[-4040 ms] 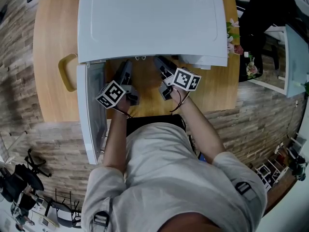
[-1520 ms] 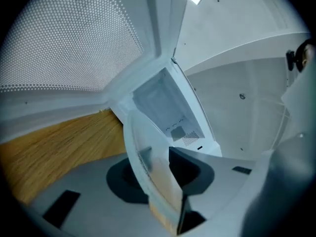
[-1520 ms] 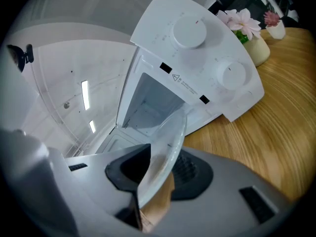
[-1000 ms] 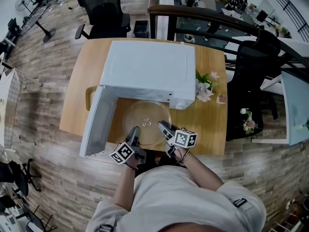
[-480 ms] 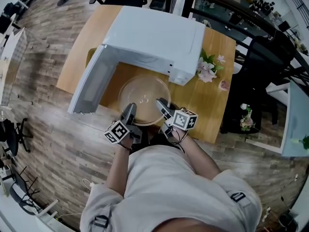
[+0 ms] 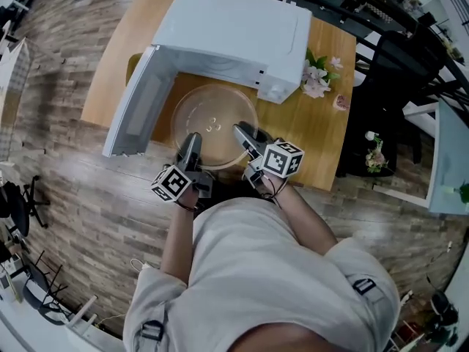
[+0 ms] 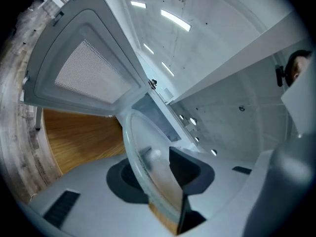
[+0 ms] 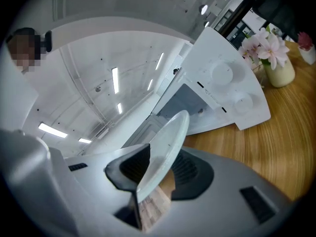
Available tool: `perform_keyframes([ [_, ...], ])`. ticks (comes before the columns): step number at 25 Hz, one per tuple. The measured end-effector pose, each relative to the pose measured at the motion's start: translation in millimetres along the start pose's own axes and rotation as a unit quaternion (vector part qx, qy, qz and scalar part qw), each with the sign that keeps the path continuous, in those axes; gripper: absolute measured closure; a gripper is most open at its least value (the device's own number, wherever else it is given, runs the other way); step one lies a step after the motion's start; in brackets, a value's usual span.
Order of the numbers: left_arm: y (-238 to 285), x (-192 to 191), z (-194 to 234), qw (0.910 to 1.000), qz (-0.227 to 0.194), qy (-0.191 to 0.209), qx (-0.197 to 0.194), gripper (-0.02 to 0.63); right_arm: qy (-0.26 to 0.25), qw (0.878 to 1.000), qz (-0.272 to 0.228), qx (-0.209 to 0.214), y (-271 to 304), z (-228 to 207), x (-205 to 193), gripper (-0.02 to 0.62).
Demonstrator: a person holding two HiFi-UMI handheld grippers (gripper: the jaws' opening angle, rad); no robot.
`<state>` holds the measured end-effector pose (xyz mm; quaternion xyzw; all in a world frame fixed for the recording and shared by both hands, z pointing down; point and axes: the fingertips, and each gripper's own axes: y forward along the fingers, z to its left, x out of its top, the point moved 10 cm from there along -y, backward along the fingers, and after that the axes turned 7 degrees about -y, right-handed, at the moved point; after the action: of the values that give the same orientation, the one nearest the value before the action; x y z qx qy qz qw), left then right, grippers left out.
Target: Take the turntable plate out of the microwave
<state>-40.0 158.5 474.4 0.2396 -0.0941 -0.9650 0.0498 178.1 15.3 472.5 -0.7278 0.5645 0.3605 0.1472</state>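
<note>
Between your two tongs: one turntable plate (image 6: 214, 127), round, clear glass, outside the microwave (image 6: 227, 28) and over the wooden counter (image 6: 322, 149). Whether it touched the counter could not be told.

Left tongs (image 7: 158, 174): you had them pinching the plate's near rim on its left side, one dark pad on each face of the glass. The plate stood edge-on between the pads in the left gripper view and ran forward from them. One marker cube (image 6: 171, 184) sat behind them, at your hand.

Right tongs (image 8: 158, 174): you had them pinching the same near rim on its right side, a pad on each face. The glass slanted up and away from the pads in the right gripper view. A second marker cube (image 6: 283, 158) sat behind them.

Ahead of both tongs, beyond the plate: the microwave, white, its cavity facing you.

Left of your left tongs: the microwave's door (image 6: 135, 101), swung fully open, its mesh window turned toward the tongs.

Ahead and to the right of your right tongs: the control panel (image 8: 227, 88) with two round dials. Further right of it were pink and white flowers (image 8: 264, 41) in a cream vase (image 8: 279, 73), standing on the counter just beside the microwave.

Beneath and around the counter: floor (image 6: 95, 196) of wood planks.
</note>
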Motion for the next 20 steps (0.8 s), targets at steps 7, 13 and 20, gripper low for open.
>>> perform_keyframes([
  [7, -6, 20, -14, 0.9996, -0.004, 0.005, -0.027, 0.471, -0.025, 0.999, -0.022, 0.003, 2, 26, 16, 0.460],
  [13, -8, 35, -34, 0.9981, -0.007, 0.018, -0.058, 0.469, -0.044, 0.998, -0.049, 0.007, -2, 48, 33, 0.462],
  [20, -17, 50, -53, 0.9972, -0.003, 0.029, -0.068, 0.469, -0.048, 0.997, -0.067, 0.008, -9, 70, 43, 0.462],
])
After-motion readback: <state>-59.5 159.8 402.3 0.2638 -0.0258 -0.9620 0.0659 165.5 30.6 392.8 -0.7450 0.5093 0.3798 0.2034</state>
